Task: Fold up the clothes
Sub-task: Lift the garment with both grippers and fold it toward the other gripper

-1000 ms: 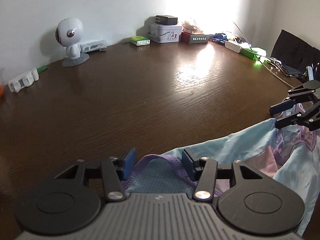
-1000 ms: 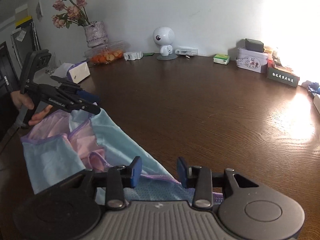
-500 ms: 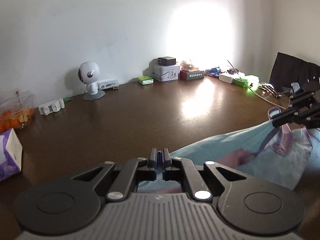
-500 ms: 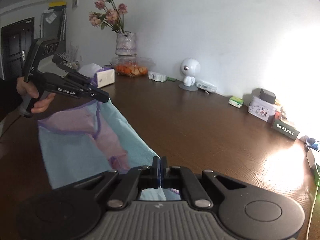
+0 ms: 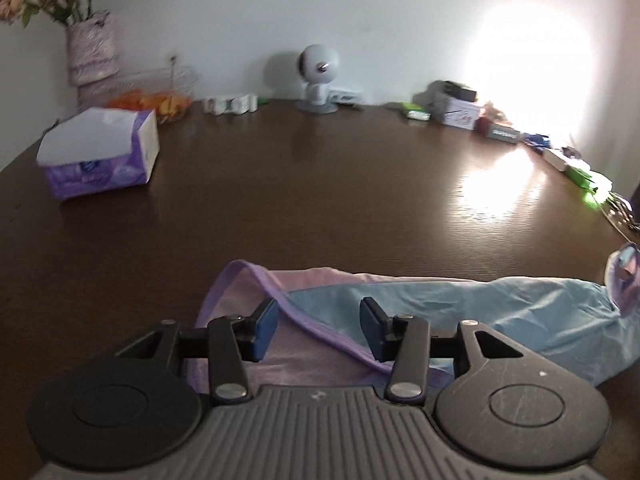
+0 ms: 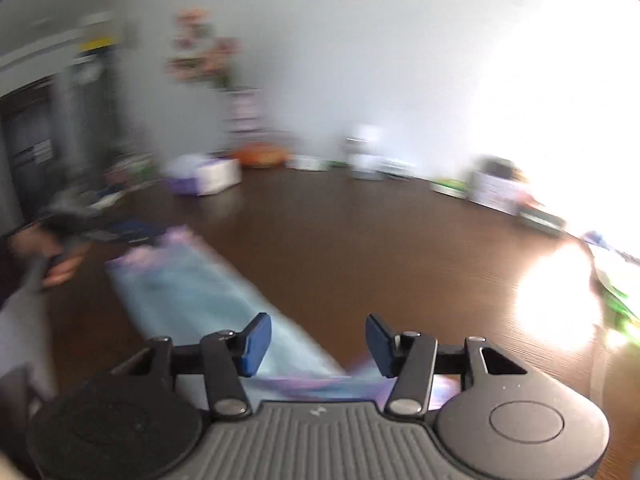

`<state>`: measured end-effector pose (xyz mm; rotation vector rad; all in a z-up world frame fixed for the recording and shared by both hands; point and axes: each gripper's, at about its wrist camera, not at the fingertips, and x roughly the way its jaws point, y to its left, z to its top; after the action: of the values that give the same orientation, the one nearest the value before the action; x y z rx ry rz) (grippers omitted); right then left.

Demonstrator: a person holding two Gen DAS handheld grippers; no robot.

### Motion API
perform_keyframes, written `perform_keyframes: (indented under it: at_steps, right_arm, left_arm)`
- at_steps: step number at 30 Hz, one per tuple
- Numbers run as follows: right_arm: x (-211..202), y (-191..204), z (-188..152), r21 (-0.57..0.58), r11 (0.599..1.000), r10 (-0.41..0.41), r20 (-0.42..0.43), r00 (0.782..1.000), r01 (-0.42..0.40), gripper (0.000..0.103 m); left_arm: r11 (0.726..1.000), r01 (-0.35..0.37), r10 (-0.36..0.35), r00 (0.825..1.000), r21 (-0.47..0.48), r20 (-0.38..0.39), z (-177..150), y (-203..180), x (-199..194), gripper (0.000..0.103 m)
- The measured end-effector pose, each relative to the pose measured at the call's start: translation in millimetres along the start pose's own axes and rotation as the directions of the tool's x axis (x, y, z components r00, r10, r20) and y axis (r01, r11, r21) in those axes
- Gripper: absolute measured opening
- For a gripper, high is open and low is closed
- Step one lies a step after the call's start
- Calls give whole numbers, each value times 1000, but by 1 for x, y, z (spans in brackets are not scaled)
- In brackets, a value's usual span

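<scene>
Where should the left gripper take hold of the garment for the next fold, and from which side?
Probably the purple-trimmed edge of the garment, which lies in a long band on the table. That hem runs raised between the left gripper's opening jaws, untouched by the pads. Come from above at the near side and pinch across the trim.

table (image 5: 320,200): dark wood | tissue box (image 5: 100,156): left | robot figurine (image 5: 318,76), flower vase (image 5: 90,50): by wall

You have strong light blowing out the wall (image 5: 528,52) on the right, with glare mirrored on the bench (image 5: 496,188). Your right wrist view is heavily motion-blurred; the left only slightly. Fisheye bends both views' edges.
</scene>
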<state>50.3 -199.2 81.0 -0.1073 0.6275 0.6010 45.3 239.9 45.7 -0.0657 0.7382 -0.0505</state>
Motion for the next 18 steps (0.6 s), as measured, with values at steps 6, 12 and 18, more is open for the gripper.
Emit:
perform_keyframes:
  at_steps: [6,12,18]
  right_arm:
    - [36,-12,-16,37,996,-73,-125,990,78,4]
    - [-29,29,-36,-178,974,-132,71,989,143,4]
    - [-40,52,-91,-175,958,-234,-6,972,229,3]
  left_arm:
    - [994,-36,29,998,-106,-62,10,15,30,17]
    - [987,-56,53,998,-153,-24,22,13,38,2]
    - [972,-52,51,999,-228,-10,25,25,51,2]
